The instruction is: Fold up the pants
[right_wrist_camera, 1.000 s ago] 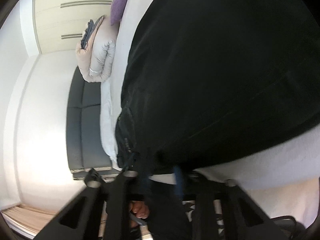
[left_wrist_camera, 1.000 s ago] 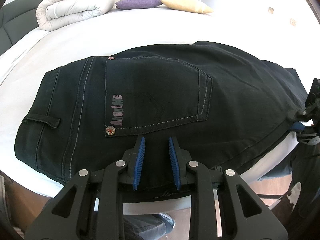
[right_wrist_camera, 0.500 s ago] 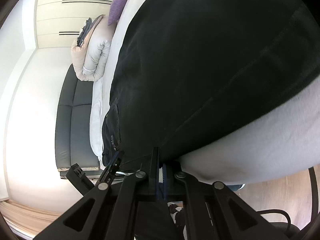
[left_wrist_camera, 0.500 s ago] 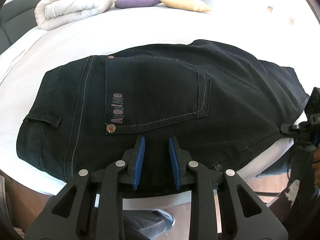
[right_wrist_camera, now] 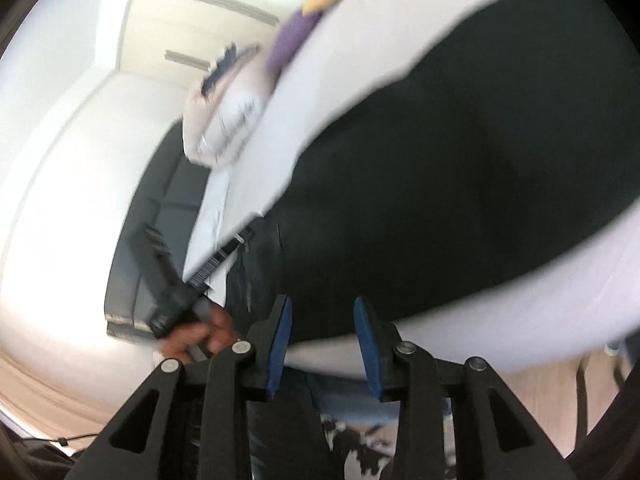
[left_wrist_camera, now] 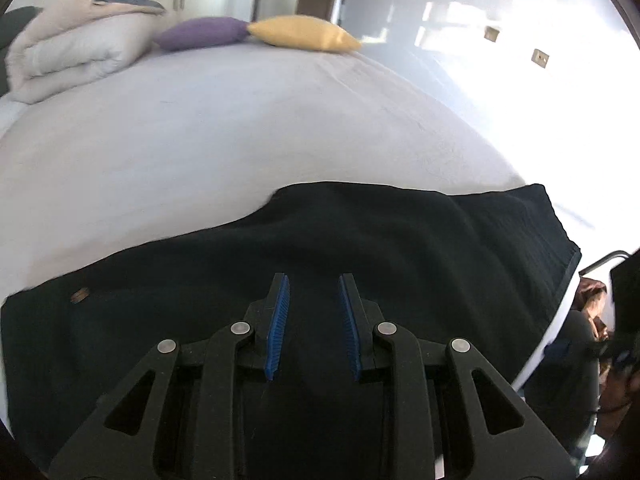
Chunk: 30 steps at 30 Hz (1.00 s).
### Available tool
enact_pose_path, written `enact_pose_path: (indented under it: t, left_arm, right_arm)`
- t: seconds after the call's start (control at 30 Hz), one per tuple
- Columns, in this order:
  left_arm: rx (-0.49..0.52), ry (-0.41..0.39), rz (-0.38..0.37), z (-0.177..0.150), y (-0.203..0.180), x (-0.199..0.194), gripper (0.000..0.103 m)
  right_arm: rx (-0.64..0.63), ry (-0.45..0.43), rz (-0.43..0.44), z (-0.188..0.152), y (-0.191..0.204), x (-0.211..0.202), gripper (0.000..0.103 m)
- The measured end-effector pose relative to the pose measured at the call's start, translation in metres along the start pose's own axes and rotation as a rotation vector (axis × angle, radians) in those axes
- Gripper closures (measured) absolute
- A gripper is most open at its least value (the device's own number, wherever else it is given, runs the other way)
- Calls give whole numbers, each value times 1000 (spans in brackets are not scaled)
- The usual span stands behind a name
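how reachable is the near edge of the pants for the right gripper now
Probably yes: the right gripper, jaws just opened and empty, faces the pants edge directly ahead, with nothing between.

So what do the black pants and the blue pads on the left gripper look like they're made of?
Black pants: a matte woven fabric, probably denim, judging by the soft folds, the stitched hem at the right end and a small metal rivet.
Pads on the left gripper: blue and finely ribbed, likely rubber or soft plastic; I can't tell which from here.
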<state>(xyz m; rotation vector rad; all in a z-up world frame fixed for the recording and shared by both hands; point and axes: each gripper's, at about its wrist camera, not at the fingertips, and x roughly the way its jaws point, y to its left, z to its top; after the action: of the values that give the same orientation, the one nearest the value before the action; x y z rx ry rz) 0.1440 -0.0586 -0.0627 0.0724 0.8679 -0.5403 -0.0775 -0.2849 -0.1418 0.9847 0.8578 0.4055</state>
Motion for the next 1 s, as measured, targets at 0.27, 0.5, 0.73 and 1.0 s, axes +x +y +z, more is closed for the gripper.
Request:
enact_pose_path:
  t: [0.27, 0.5, 0.73, 1.0]
  left_arm:
    - [-57, 81, -11, -29, 19, 43, 79]
    - [-48, 66, -6, -34, 19, 44, 79]
    - [-47, 43, -2, -45, 12, 39, 79]
    - [-69, 58, 37, -39, 13, 25, 79]
  right_arm:
    - [43, 50, 10, 66, -31, 47, 81]
    - [137, -20, -74, 107, -82, 41, 103]
    - [262, -321, -147, 166, -151, -53, 103]
    - [329, -576, -298, 174, -159, -144, 98]
